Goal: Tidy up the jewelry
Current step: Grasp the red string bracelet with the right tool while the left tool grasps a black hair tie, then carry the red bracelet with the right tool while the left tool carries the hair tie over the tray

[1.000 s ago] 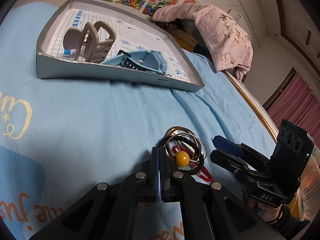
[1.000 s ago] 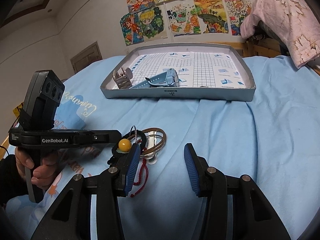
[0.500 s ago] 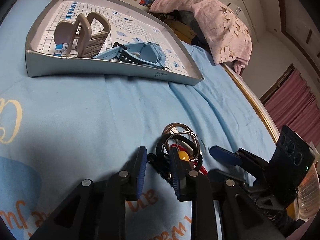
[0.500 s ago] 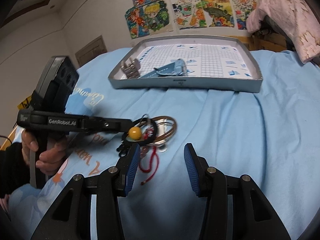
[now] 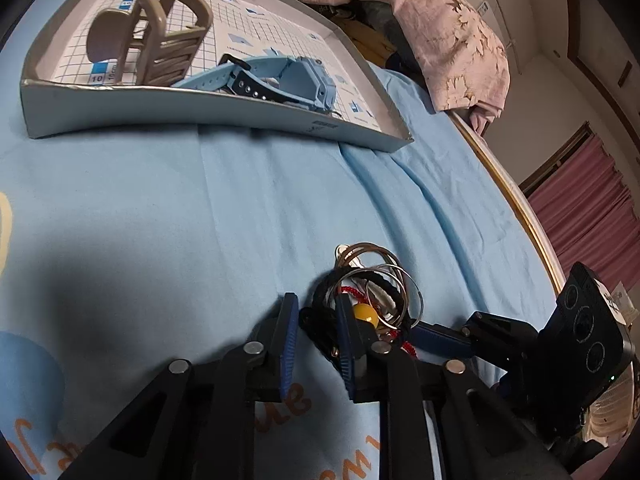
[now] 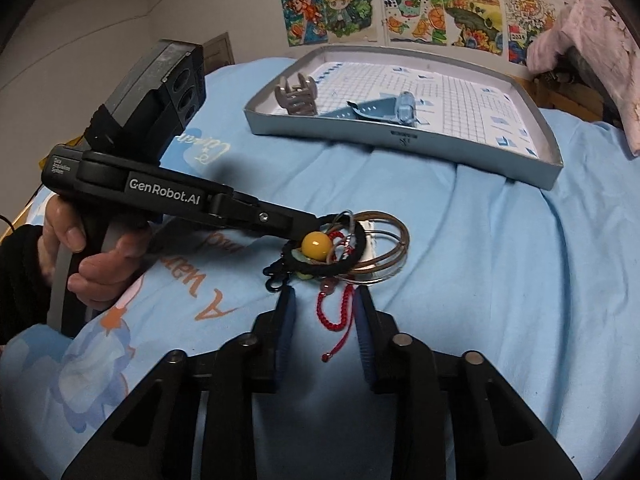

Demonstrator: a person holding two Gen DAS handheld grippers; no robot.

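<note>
A tangled pile of jewelry lies on the blue bedsheet: metal bangles [image 5: 376,276] [image 6: 380,248], a black braided cord [image 5: 320,312] [image 6: 332,268], a yellow bead [image 5: 365,314] [image 6: 316,244] and a red string bracelet [image 6: 336,308]. My left gripper [image 5: 314,320] [image 6: 308,224] is open, its fingers straddling the black cord at the pile's edge. My right gripper [image 6: 324,312] [image 5: 436,336] is open, its fingers on either side of the red string. The grey tray [image 5: 224,116] [image 6: 400,144] holds a taupe hair claw [image 5: 148,40] [image 6: 296,96] and a blue watch [image 5: 276,80] [image 6: 384,110].
A pink floral cloth [image 5: 440,32] [image 6: 588,48] is heaped at the bed's far corner. The wooden bed edge [image 5: 520,208] runs along the right. Drawings [image 6: 400,12] cover the wall behind the tray.
My left gripper has opened from shut and moved forward onto the jewelry pile. My right gripper has narrowed a little and come closer to the red string.
</note>
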